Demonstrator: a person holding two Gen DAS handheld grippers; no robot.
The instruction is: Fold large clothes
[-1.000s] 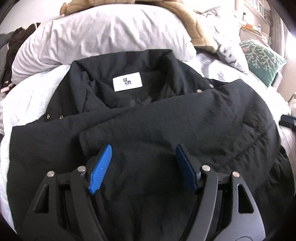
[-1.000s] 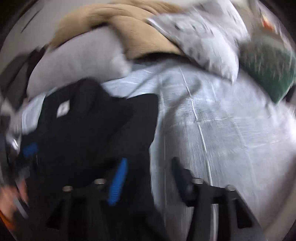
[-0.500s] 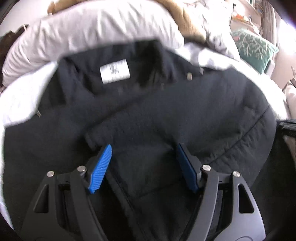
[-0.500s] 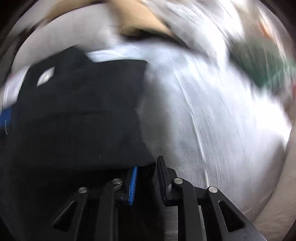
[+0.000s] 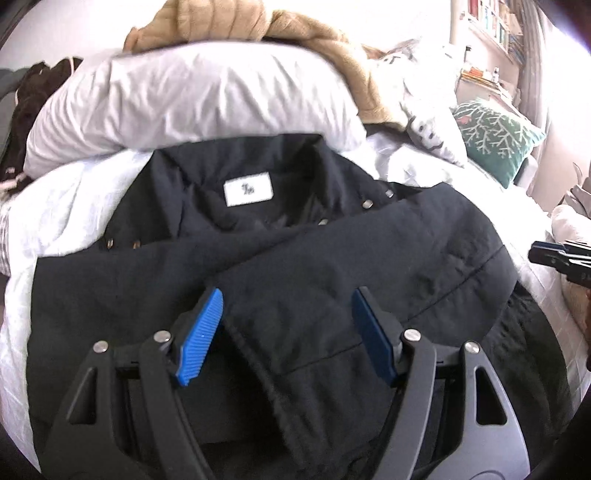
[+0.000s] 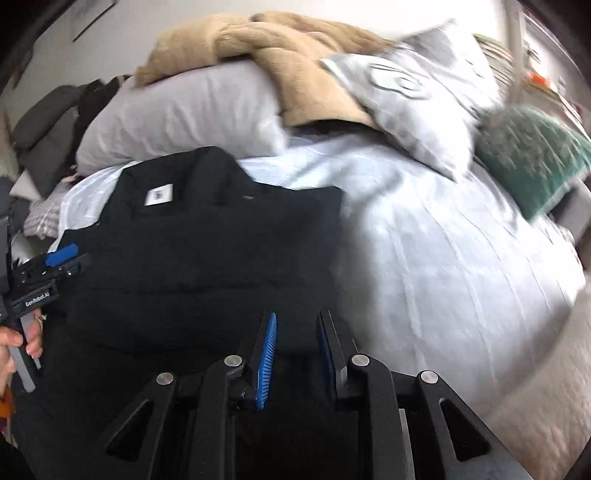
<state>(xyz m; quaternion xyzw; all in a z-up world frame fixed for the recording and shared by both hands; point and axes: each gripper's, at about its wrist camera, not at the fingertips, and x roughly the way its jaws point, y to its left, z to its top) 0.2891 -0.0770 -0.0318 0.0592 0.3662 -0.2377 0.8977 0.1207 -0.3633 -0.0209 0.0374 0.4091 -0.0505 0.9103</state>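
Observation:
A black jacket (image 5: 332, 266) lies on the white bedding (image 5: 66, 221), collar and white label (image 5: 248, 188) toward the pillows, its sides folded in over the front. My left gripper (image 5: 288, 295) hovers open over the jacket's middle with nothing between its blue pads (image 5: 201, 332). My right gripper (image 6: 297, 317) has its jaws narrow and opening, with black cloth showing behind the gap. In the left wrist view the right gripper (image 5: 535, 254) hangs over the bedding just off the jacket's right edge, no cloth in it. The left gripper (image 6: 61, 258) is at the jacket's left edge in the right wrist view.
A big white pillow (image 5: 192, 103) with a tan blanket (image 5: 229, 22) on it lies behind the collar. A patterned grey pillow (image 6: 417, 88) and a green cushion (image 6: 532, 155) sit at the right. Dark clothes (image 6: 48, 125) are piled at the far left. A hand (image 6: 18, 343) holds the left gripper.
The right gripper's jaws went from wide to narrow at the jacket's right edge, and it drew back. The left gripper stayed open over the jacket, shifting a little.

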